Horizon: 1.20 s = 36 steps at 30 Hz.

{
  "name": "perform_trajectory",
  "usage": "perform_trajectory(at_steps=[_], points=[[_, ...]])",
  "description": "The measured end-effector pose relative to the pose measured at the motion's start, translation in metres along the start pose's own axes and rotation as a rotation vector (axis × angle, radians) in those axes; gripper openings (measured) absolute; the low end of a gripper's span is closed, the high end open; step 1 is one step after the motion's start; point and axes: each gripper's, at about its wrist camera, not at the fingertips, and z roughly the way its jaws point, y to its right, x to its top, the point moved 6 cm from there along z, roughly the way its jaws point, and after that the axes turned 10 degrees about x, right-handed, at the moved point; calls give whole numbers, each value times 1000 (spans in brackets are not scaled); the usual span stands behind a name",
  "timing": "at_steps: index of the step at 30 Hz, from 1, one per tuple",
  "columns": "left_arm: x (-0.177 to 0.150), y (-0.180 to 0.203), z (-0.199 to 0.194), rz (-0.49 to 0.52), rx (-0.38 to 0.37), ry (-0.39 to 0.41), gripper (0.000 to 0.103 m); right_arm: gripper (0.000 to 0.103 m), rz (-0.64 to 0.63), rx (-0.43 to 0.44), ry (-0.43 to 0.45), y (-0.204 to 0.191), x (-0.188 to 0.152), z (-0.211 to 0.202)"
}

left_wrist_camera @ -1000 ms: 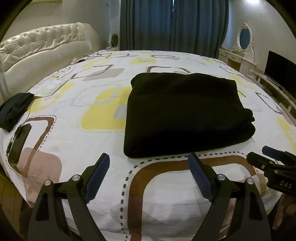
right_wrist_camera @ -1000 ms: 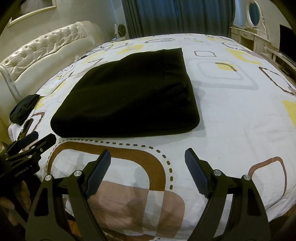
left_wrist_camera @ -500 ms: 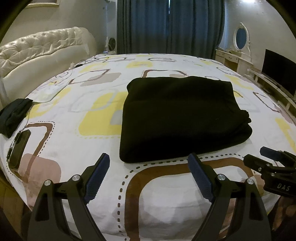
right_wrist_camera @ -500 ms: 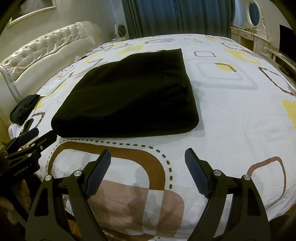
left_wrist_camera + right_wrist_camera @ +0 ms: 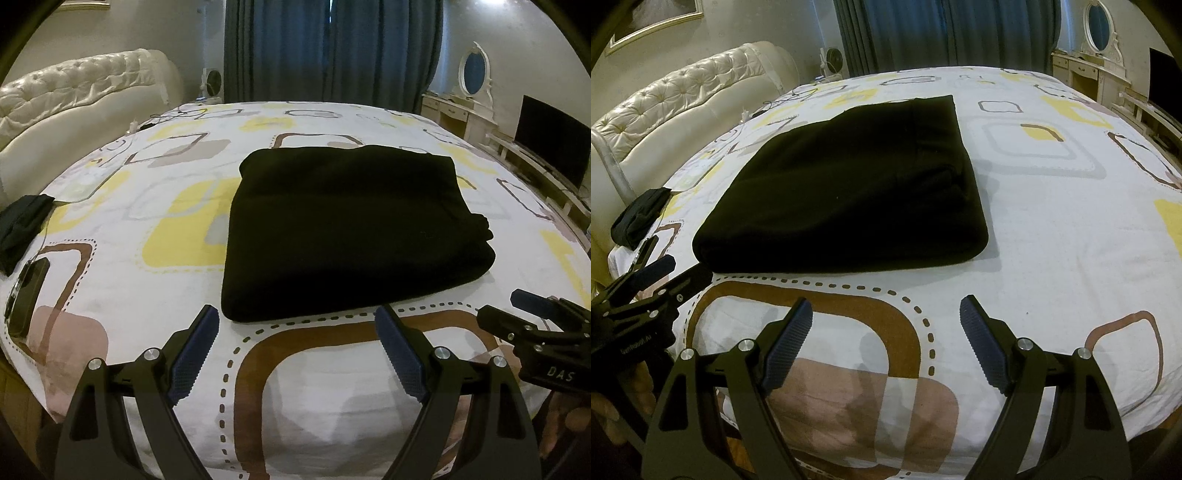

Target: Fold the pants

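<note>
Backing off from the folded pants on the bed, the left gripper and right gripper hover near its edge, jaws spread and empty, apparently because folding is finished.

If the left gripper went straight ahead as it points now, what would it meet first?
Probably the near edge of the folded pants. The open left gripper hangs over bare bedsheet, empty; its height above the bed is unclear.

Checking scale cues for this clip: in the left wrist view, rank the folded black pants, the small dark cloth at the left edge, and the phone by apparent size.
1. Folded black pants, by far the largest.
2. Small dark cloth.
3. Phone.
The last two look close, and fisheye distortion at the edge makes their order unsure.
</note>
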Motion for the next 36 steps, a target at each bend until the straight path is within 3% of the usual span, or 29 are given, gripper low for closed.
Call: perform_trajectory(at_steps=[11, 15, 22, 29, 36], points=[[0, 4, -3, 0, -4, 6, 86, 82, 2, 0, 1, 0, -1, -1], [1, 2, -6, -3, 59, 30, 86, 82, 0, 1, 0, 0, -1, -1], [4, 11, -2, 10, -60, -15, 86, 82, 5, 1, 0, 0, -2, -2], [11, 8, -10, 3, -20, 47, 87, 82, 14, 0, 16, 6, 2, -7], [18, -2, -9, -41, -35, 37, 87, 83, 37, -13, 37, 19, 5, -15]])
